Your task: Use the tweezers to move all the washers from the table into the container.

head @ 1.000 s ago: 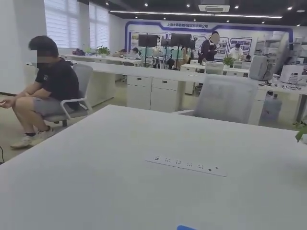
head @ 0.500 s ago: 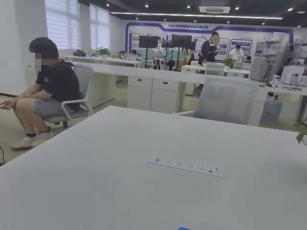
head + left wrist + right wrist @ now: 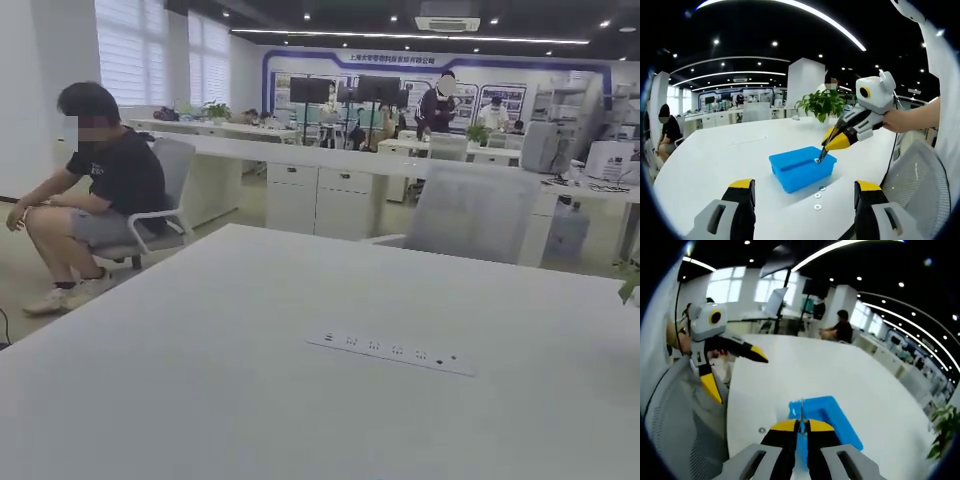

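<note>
In the head view a seated person (image 3: 100,170) is at the far left. Next comes the white desk (image 3: 200,380) with a power strip (image 3: 390,352) set into its top. A grey chair (image 3: 470,210) stands behind its far edge.

In the left gripper view, the left tool (image 3: 805,186) has its two yellow-tipped jaws spread wide with nothing between them. Past them the blue container (image 3: 795,172) sits on the desk. A few washers (image 3: 817,206) lie on the desk just in front of the container's near right corner. From the right, a hand (image 3: 900,120) holds the right tool (image 3: 834,145), which is clamped on the tweezers (image 3: 821,154). The tweezer tips reach the container's near right rim. Something small glints there, too small to tell if it is a washer.

In the right gripper view, the left tool (image 3: 735,371) sits at the upper left with its jaws wide apart. A single washer (image 3: 762,430) lies on the desk just left of the container (image 3: 832,422). The right tool (image 3: 801,427) has its jaws pressed close on the tweezers (image 3: 801,415), which point over the container's near end. A plant (image 3: 944,426) is at the far right.
</note>
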Demonstrator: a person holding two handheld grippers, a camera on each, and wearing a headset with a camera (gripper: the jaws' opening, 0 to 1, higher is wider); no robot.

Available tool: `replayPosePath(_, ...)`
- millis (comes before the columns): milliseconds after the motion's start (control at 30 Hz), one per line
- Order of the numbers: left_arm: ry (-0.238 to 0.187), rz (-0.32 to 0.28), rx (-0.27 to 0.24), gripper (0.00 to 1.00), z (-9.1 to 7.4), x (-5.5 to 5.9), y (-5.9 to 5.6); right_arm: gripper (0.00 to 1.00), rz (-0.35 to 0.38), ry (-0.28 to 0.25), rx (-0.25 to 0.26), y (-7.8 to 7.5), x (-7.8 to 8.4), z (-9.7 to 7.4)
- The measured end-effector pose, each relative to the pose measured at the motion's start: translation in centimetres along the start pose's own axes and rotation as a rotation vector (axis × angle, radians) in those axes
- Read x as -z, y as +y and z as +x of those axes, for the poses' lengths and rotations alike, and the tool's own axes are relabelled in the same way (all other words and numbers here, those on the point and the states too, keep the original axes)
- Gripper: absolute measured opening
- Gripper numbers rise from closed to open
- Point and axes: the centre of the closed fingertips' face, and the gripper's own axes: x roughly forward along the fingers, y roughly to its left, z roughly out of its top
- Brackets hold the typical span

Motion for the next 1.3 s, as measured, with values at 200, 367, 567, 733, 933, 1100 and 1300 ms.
replayPosePath(200, 0.004, 0.004, 0.0, 0.82, 0.0, 0.1, 0.0, 0.03, 0.125, 0.021, 0.053, -2.9, 1.2, 0.9)
replayPosePath(367, 0.006, 0.0, -0.004, 0.82, 0.0, 0.1, 0.1, 0.03, 0.234, 0.056, 0.043, -4.0, 3.2, 2.1)
replayPosePath(567, 0.009, 0.003, -0.003, 0.81, 0.1, 0.2, 0.1, 0.03, 0.359, 0.095, 0.04, -5.1, 5.4, 3.4)
replayPosePath(733, 0.015, 0.002, -0.004, 0.8, 0.1, 0.3, 0.2, 0.03, 0.45, 0.105, 0.029, -5.7, 6.5, 4.2)
replayPosePath(933, 0.025, 0.003, -0.001, 0.79, 0.1, 0.5, 0.2, 0.03, 0.491, 0.109, 0.036, -5.9, 6.9, 4.5)
replayPosePath(1100, 0.02, 0.002, 0.0, 0.8, 0.1, 0.4, 0.2, 0.03, 0.498, 0.126, 0.035, -5.7, 7.2, 4.6)
replayPosePath(1300, 0.021, 0.001, 0.0, 0.79, 0.1, 0.4, 0.2, 0.04, 0.501, 0.109, 0.042, -5.5, 6.6, 4.1)
